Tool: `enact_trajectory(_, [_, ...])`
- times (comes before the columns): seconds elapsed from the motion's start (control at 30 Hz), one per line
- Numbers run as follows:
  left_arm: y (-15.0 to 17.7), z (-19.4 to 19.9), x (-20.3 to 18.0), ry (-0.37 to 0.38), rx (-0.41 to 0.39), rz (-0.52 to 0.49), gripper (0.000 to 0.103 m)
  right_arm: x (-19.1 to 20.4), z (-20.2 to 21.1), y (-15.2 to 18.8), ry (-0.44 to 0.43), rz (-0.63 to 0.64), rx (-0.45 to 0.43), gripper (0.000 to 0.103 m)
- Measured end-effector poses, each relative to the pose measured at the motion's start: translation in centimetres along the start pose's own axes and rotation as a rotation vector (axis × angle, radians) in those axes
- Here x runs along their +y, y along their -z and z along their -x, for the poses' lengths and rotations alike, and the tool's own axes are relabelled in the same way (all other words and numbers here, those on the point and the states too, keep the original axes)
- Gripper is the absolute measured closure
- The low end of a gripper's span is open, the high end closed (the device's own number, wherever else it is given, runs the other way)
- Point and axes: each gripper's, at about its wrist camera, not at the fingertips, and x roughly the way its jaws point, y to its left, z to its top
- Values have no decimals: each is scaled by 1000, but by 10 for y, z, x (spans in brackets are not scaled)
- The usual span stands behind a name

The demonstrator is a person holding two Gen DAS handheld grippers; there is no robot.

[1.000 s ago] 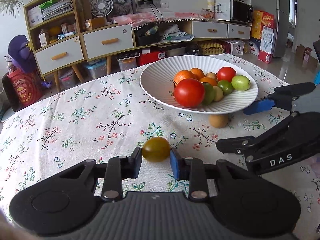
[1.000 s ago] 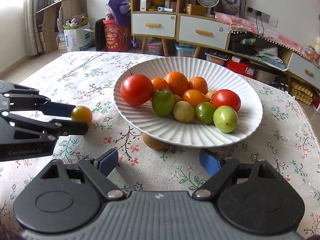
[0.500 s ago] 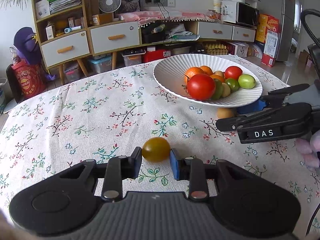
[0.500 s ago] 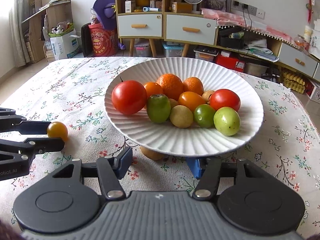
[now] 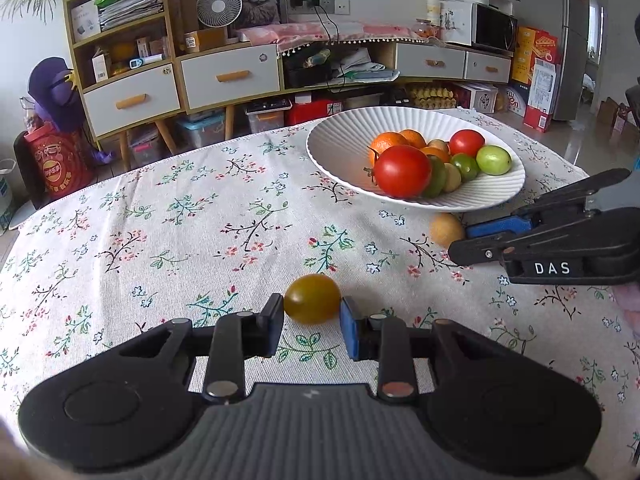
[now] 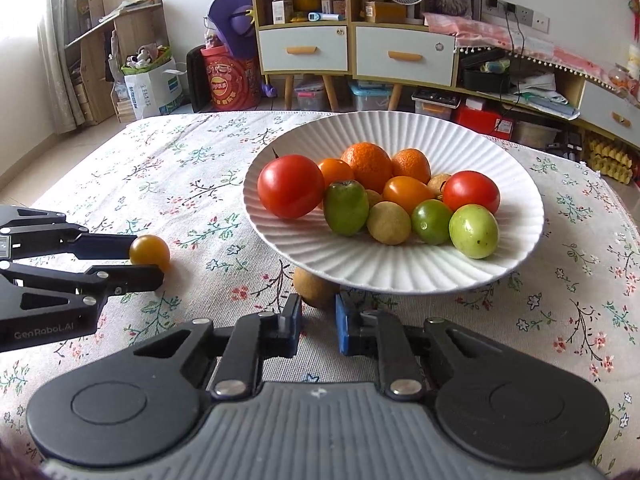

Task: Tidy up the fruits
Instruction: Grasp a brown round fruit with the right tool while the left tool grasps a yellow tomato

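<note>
The left claw (image 5: 312,322) is narrowed onto a yellow cherry tomato (image 5: 313,299), one pad touching each side of it, low over the floral cloth of the surface (image 5: 168,216). In the right wrist view that claw comes in from the left edge with the same tomato pinched at its tips.

The right claw (image 6: 318,322) is drawn in to its narrowest. A small tan round fruit (image 6: 316,287) lies at its fingertips on the cloth, tucked under the near rim of the white ribbed plate (image 6: 400,276); whether the pads press on it cannot be told.

Ahead of the right claw, the plate holds a large red tomato (image 6: 291,186), a smaller red tomato (image 6: 471,192), oranges (image 6: 366,166), green fruits (image 6: 474,231) and small tan ones. From the left claw, the plate lies ahead and to the right, with the right claw just below its rim.
</note>
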Motion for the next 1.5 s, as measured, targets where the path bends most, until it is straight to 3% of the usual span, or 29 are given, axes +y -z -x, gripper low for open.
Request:
enact_trajectory(0.17, [1,-1,-2,0,3,-4,74,-3,7,7,-24,1,-1,88])
enact_trajectory(0.23, [1,-2,-3,-1,4,-4,74,-5,8,8,-13,-5,-7,75])
enact_trajectory(0.3, [0,-2,-5,-2,4,-5,74,-5,7,6,0,-18,-10,69])
enact_trajectory(0.6, [2,-2,-5,-1,-1,-12,74,-4,-10,-9,10,-87,-9,64])
enact_trajectory(0.67, [2,-2,-5,-2,-1,-11,74,-4,-11,-10,8,-102,-5,66])
enact_trajectory(0.77, [2,-2,-6,0,-1,-11,74,-4,-10,-8,20,-87,-9,80])
enact_trajectory(1.5, [7,9,-8,15,7,-7,74,-13,27,15,-50,-33,-1,80])
